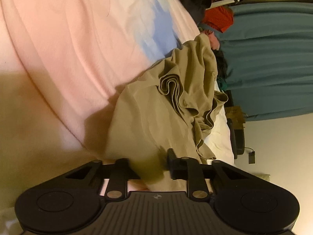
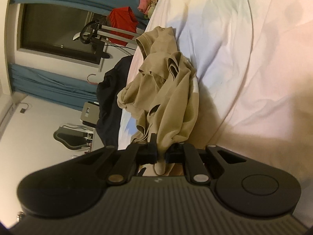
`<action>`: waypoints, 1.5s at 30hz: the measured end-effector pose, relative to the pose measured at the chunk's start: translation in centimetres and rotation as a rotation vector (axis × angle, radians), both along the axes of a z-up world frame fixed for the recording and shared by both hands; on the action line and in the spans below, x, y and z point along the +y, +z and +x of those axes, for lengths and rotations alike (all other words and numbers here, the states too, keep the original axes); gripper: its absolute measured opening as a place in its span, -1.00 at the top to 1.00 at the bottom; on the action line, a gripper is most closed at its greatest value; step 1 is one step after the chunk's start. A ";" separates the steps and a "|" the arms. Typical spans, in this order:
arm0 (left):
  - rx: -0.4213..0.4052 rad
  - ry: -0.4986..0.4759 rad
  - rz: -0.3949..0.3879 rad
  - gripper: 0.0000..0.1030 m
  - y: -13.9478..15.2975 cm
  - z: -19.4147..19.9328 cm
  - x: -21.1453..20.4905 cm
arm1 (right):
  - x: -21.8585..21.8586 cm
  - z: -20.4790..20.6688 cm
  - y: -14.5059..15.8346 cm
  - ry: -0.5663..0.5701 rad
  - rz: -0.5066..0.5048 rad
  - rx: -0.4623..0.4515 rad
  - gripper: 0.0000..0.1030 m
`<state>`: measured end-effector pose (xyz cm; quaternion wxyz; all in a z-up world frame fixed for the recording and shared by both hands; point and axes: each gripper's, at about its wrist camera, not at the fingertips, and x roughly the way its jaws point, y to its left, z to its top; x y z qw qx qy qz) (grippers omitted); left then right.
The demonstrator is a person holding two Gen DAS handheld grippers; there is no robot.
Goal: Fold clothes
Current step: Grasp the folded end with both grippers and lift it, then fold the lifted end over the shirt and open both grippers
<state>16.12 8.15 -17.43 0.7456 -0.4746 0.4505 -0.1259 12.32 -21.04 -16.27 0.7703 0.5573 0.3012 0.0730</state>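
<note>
A tan garment (image 1: 168, 105) lies bunched on the pink and white bed sheet (image 1: 64, 54). My left gripper (image 1: 150, 166) has its fingers apart with a wide fold of the tan cloth running between them; whether the pads press it is unclear. In the right wrist view the same garment (image 2: 168, 90) hangs in a crumpled bundle. My right gripper (image 2: 160, 153) is shut on a pinched edge of it, with a bit of cloth poking out behind the fingers.
The bed sheet (image 2: 244, 58) fills most of the right wrist view. A dark garment (image 2: 109, 101) lies at the bed's edge. Teal curtains (image 1: 270, 58), a red item (image 1: 219, 19) and a clothes pile (image 2: 148, 2) stand beyond the bed.
</note>
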 end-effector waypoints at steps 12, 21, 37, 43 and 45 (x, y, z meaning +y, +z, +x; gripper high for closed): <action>-0.099 0.027 0.075 0.87 2.6 -1.3 0.3 | 0.3 0.1 0.4 -0.009 -0.091 -0.015 0.81; -0.296 0.037 0.101 0.90 10.3 -5.4 0.5 | 1.2 -3.1 7.5 -0.027 -0.192 -0.113 0.82; -0.183 -0.045 0.117 0.89 12.1 -19.9 1.7 | 0.2 -18.1 10.3 0.045 -0.170 -0.044 0.82; -0.198 0.002 0.254 0.87 13.0 -13.2 0.1 | 0.8 -11.0 10.7 0.003 -0.207 -0.039 0.82; -0.184 0.011 0.310 0.86 12.7 -10.2 -0.5 | 1.0 -7.9 10.3 -0.016 -0.206 -0.016 0.82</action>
